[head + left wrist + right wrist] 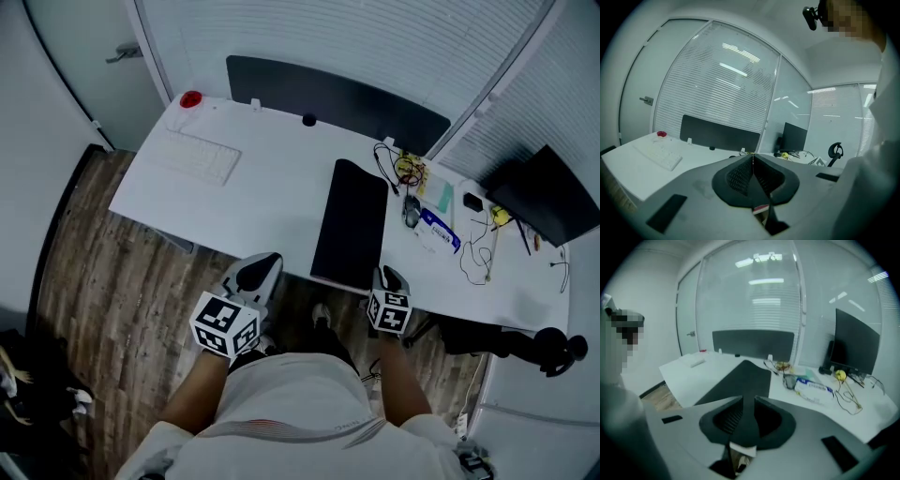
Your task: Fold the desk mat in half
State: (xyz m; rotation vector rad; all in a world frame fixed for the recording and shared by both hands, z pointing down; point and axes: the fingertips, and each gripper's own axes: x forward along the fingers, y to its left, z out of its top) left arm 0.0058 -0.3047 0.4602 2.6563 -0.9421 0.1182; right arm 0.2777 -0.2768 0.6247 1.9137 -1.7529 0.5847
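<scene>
The black desk mat (352, 225) lies as a long narrow strip on the white desk (262, 197), its near end at the front edge. My right gripper (389, 278) hovers at that near end, just off the desk edge. In the right gripper view its jaws stand a little apart around the right gripper (748, 400) midpoint, and the mat (743, 376) stretches away beyond them; the pads do not press on it. My left gripper (260, 273) hangs left of the mat, in front of the desk. In the left gripper view the left gripper (753, 157) has its jaws together with nothing between them.
A white keyboard (202, 157) and a red object (190, 98) sit at the far left of the desk. Cables, a packet and small clutter (436, 220) lie right of the mat. A dark monitor (544, 192) stands far right, a dark divider panel (337, 98) behind.
</scene>
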